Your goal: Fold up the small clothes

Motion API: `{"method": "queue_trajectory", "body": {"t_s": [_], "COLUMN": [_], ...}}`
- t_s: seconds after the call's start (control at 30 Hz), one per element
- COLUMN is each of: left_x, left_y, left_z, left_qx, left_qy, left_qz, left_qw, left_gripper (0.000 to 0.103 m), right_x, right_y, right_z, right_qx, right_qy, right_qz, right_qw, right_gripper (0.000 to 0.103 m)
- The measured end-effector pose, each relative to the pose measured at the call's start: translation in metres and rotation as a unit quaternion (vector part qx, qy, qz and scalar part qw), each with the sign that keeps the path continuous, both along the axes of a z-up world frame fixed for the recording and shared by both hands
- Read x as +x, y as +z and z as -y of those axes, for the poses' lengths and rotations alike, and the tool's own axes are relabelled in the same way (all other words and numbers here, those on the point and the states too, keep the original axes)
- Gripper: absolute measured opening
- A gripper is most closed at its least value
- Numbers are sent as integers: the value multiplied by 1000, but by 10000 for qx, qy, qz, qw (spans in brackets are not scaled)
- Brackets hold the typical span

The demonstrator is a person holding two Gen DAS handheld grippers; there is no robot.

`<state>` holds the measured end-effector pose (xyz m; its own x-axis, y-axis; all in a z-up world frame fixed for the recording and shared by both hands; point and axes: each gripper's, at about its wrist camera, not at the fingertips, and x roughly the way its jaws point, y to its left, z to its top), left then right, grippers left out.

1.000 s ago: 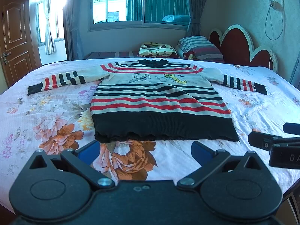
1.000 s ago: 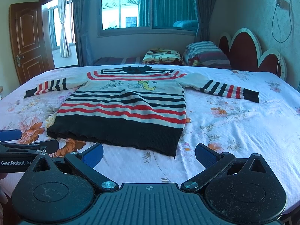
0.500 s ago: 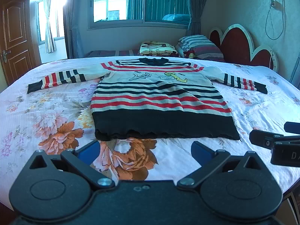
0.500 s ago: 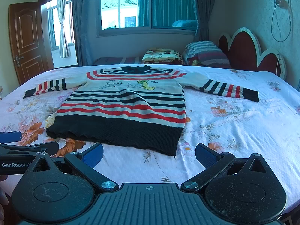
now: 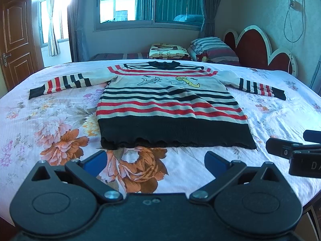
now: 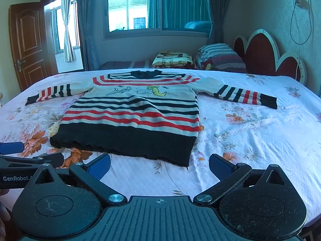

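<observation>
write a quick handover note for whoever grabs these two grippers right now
Left hand-held gripper: open, empty, short of the sweater's black hem.
Right hand-held gripper: open, empty, short of the hem's right corner.
Striped sweater: flat and face up on the floral bedsheet, collar toward the far pillows, both sleeves spread straight out to the sides.
Done: sweater laid out; no fold made.
Left: all the folding. Probably bring each sleeve in across the body, then fold the hem up toward the collar.
</observation>
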<state>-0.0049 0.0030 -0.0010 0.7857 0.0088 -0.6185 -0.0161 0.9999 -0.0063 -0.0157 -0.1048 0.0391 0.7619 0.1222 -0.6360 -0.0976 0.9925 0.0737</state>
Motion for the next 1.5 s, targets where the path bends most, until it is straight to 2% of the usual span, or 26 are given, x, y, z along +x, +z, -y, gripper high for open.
{"method": "queue_trajectory", "body": {"t_s": [0.9,1.03,1.13,1.3,1.4,1.5], "left_x": [-1,1,3,8,11,17], "left_y": [2,0,2,4,4,5], "left_z": [0,-9,-8,-1,-2,-2], "left_qx": [5,-334,-231,-126,-351,-372], "left_qy": [28,205,259,133,-36,15], "left_qz": [-13,-156,-71,37,131,247], "left_qw": [10000,9991,9994,9998,9993,9990], "left_gripper": [103,103,103,103,103,103], "right_x": [-2,-2,0,4,8,13], "right_y": [2,1,0,1,2,3], "right_z": [-2,-2,-4,-2,5,15], "right_qx": [4,55,-65,-62,-53,-103], "right_qy": [-23,-82,-125,-322,-519,-884], "right_qz": [23,-9,35,108,157,210], "right_qw": [10000,10000,9999,9994,9985,9958], "right_gripper": [103,103,103,103,103,103]}}
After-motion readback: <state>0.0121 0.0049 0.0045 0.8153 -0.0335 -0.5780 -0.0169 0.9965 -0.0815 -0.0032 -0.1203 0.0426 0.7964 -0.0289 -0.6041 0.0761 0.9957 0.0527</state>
